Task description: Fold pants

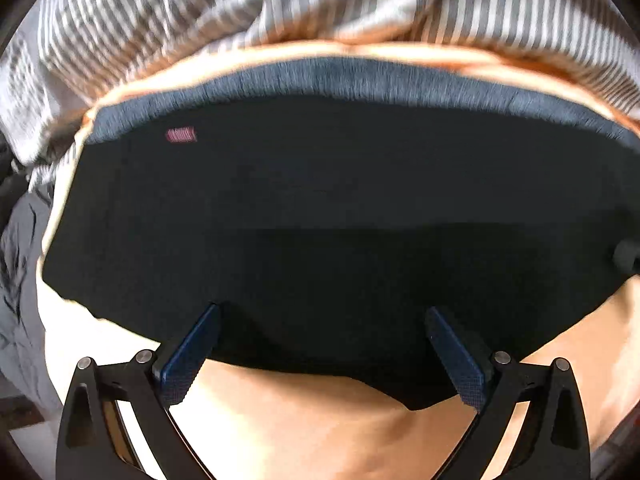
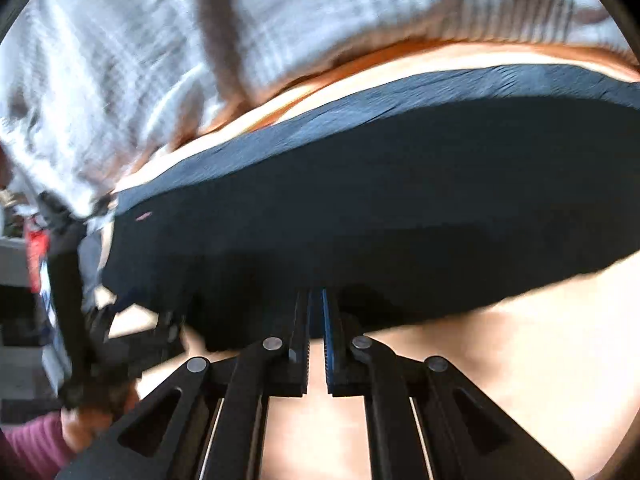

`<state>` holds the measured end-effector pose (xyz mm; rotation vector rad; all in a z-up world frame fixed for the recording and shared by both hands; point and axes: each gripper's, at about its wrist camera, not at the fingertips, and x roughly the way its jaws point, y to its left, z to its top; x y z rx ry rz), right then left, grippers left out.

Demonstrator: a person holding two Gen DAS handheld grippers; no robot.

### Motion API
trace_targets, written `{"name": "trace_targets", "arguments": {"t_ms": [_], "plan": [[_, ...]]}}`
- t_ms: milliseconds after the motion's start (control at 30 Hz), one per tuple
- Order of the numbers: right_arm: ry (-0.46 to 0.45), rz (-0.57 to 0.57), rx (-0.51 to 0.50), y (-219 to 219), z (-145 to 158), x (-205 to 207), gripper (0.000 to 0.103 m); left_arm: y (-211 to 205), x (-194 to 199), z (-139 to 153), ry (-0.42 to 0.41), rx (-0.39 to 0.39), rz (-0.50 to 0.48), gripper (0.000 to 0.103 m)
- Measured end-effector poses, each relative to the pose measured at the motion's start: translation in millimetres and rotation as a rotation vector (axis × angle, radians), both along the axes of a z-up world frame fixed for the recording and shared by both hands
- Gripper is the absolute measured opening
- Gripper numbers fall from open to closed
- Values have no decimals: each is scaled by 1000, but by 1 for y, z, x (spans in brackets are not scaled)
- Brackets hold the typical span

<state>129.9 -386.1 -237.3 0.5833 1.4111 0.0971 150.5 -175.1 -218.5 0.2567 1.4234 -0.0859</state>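
I see the pants (image 1: 320, 208) folded compact; left gripper (image 1: 320, 320) gapes empty; right gripper (image 2: 316, 304) pinches their near edge; probably one fold left.

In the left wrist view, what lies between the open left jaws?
Between the left gripper's open jaws lies the near edge of the dark pants and, closer to the camera, bare peach bedding. Nothing else shows there.

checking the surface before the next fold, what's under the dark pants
A pale peach sheet shows all around the dark pants; striped bedding lies beyond it. Whatever lies directly beneath the pants is covered.
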Motion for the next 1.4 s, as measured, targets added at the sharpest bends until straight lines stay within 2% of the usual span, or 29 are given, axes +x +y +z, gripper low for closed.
{"name": "trace_targets", "arguments": {"t_ms": [67,100,133,233,267,300,333,367,400,500,600,667,733,800,1000,1167,1200,1400], "plan": [[59,-18,-31,-14,-20,-1,6,-4,-7,-3,-31,32,-16,102],[56,-60,23,-22,-24,-5,6,-6,-9,-2,-42,42,-20,102],[56,-98,60,-28,-23,-10,6,-7,-10,-2,-40,45,-19,102],[72,-107,79,-30,-15,-22,8,-8,-10,-1,-33,39,-17,102],[74,-102,87,-28,-11,-26,16,-8,-9,-1,-25,42,-14,102],[76,-92,95,-25,-6,-29,31,-8,-9,0,-13,44,-7,102],[77,-76,89,-24,-1,-35,39,-6,-6,2,2,45,8,102],[73,-60,72,-23,6,-42,53,-5,-4,5,14,42,23,102],[66,-51,60,-21,12,-48,59,-6,-4,9,25,35,41,102],[60,-27,17,-27,23,-55,62,-17,-9,22,22,23,44,102],[63,-13,-96,-46,34,-74,66,-40,-18,34,24,1,6,102],[67,-15,-134,-56,35,-80,67,-56,-25,39,45,-32,-20,102],[79,-35,-140,-68,34,-87,67,-72,-31,45,49,-47,-36,102],[91,-59,-135,-80,34,-96,73,-90,-37,50,55,-58,-53,102],[111,-100,-127,-104,32,-113,73,-151,-53,55,79,-80,-131,102],[123,-133,-118,-125,32,-130,76,-182,-65,56,98,-80,-184,102],[125,-144,-120,-129,32,-133,76,-168,-70,54,102,-82,-189,102],[141,-213,-109,-155,28,-154,77,-201,-91,58,124,-82,-234,102]]}}
